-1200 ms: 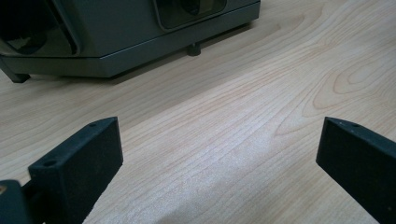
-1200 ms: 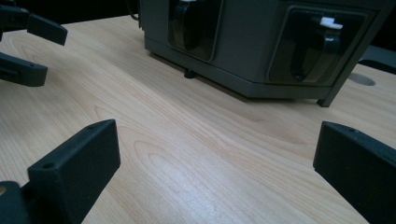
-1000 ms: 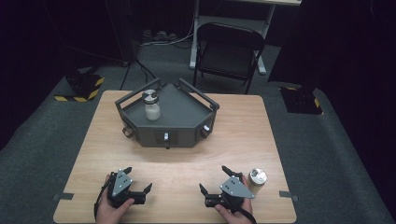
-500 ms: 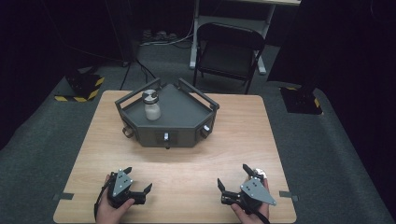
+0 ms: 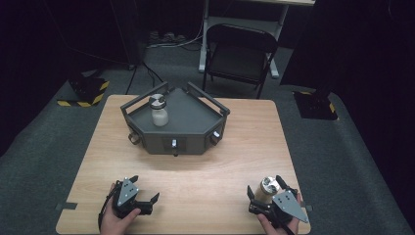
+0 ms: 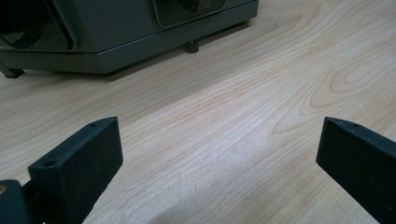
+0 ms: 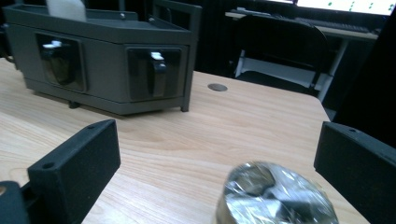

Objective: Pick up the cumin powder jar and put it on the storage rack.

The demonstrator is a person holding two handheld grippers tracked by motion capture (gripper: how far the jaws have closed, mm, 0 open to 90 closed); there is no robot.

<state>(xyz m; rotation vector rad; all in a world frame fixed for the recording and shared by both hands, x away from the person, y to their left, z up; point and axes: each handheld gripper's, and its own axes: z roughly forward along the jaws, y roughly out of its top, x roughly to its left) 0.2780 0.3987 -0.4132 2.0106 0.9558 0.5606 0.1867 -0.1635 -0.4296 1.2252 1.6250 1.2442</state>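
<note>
Silver-capped jar [image 5: 266, 188] stands upright at the desk's [image 5: 235, 176] near right corner, between the right claw's [image 5: 268, 196] wide-apart jaws, far from the left claw [image 5: 141, 193], likewise apart and holding nothing.

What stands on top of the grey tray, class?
One white jar with a silver lid stands upright near the left rear of the grey tray. The tray's inside, behind its front panels, is hidden.

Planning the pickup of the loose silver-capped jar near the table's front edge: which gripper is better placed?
Right. The right gripper is open around the jar; the left gripper, also open, faces bare table far from it.
</note>
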